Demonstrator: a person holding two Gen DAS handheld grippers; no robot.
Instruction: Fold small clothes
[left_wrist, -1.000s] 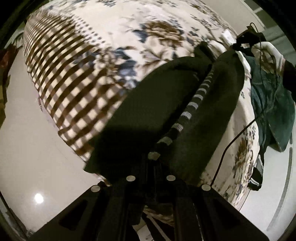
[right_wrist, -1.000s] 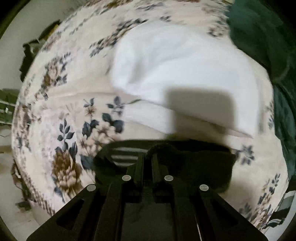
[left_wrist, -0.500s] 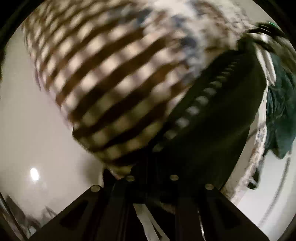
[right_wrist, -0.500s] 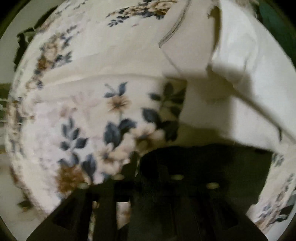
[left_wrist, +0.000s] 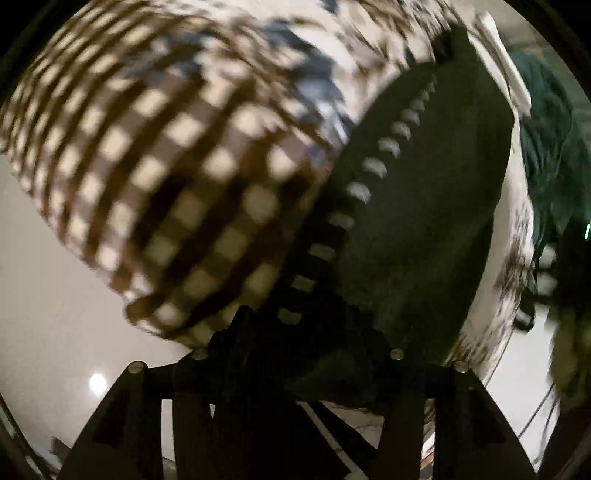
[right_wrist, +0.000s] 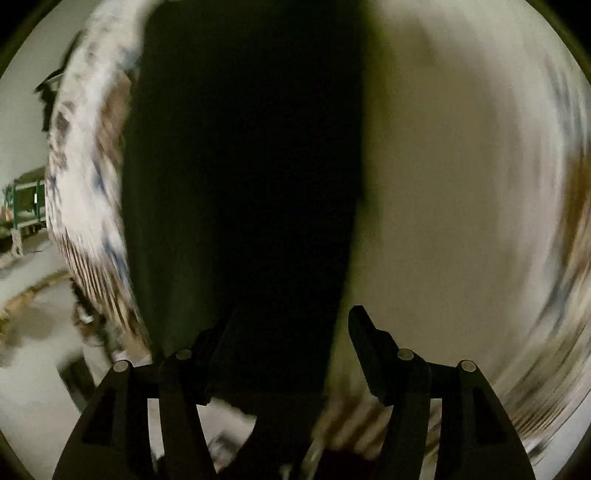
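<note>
A dark garment with a pale dashed stripe lies flat on the floral and checked bedsheet. In the left wrist view my left gripper sits low at the garment's near end. Its jaws are opening, and the cloth's edge lies loose between them. The right wrist view is blurred, and there the same dark garment runs up the middle of the picture. My right gripper is opening too, its right finger clear of the cloth and the garment's end lying between the jaws.
A white garment and a dark green one lie on the bed beyond the dark garment. Pale floor shows past the bed's edge, with a cable at the lower right. A green frame stands at the far left.
Both grippers were shut on the dark garment and now stand parted. The left one has sunk toward the bed's edge. The right view has swung, so the garment now runs straight up.
</note>
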